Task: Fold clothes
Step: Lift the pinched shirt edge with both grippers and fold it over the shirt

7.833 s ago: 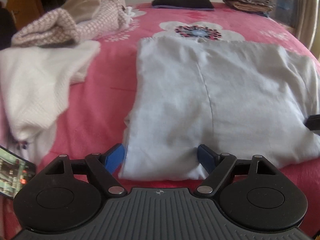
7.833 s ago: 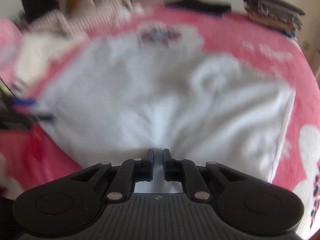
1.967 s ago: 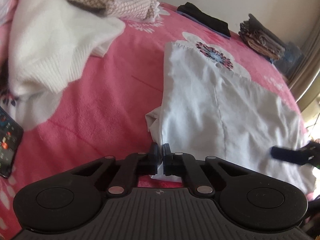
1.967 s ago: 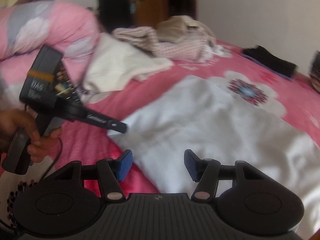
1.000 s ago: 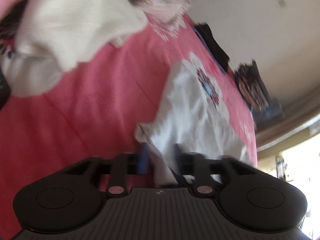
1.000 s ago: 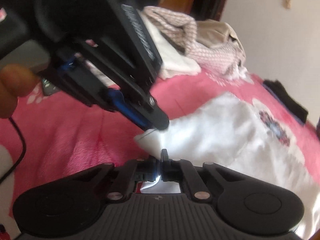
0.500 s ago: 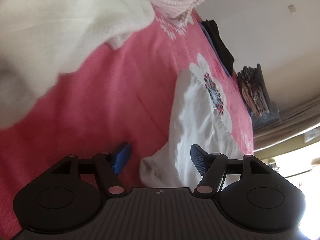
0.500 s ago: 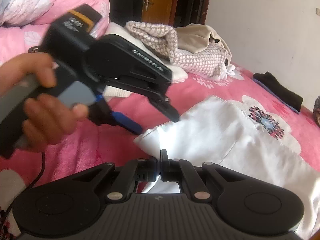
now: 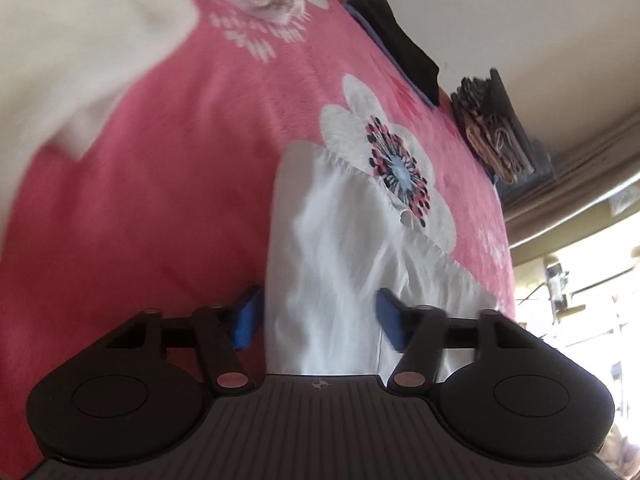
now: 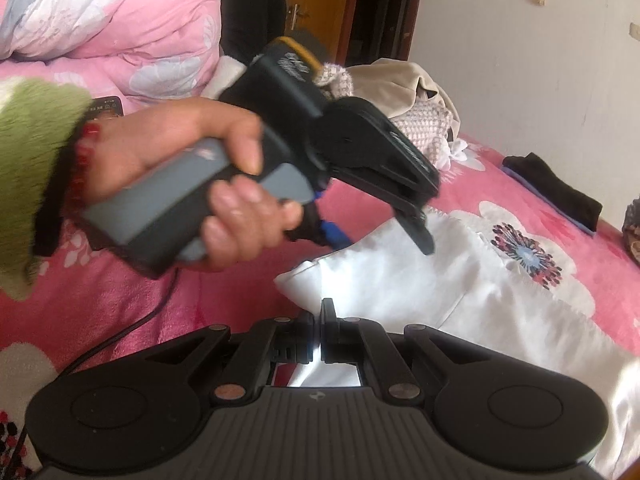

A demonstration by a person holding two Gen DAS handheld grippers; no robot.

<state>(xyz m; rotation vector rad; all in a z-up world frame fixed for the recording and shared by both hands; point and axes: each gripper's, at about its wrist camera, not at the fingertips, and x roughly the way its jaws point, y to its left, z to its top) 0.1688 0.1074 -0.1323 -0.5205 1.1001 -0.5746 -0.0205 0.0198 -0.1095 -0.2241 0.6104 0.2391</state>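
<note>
A white garment (image 9: 340, 256) lies spread on the pink floral bedspread (image 9: 168, 200). My left gripper (image 9: 319, 320) is open, its blue pads (image 9: 245, 318) on either side of the garment's near-left edge, holding nothing. In the right wrist view a hand (image 10: 200, 168) in a green sleeve holds that left gripper (image 10: 382, 242) just above the white garment (image 10: 460, 280). My right gripper (image 10: 322, 328) is shut on the garment's lifted near corner, and the cloth runs down between its fingers.
A cream sweater (image 9: 68, 60) and a knit pile (image 10: 416, 112) sit at the left and back of the bed. A folded black cloth (image 9: 400, 52) and a stack of folded clothes (image 9: 496, 132) lie at the far edge. A pink quilt (image 10: 100, 20) and a phone (image 10: 104, 108) are at the left.
My left gripper let go of the garment corner about a second ago and has since moved forward, open, over the garment's left edge. The right gripper stayed shut on the corner.
</note>
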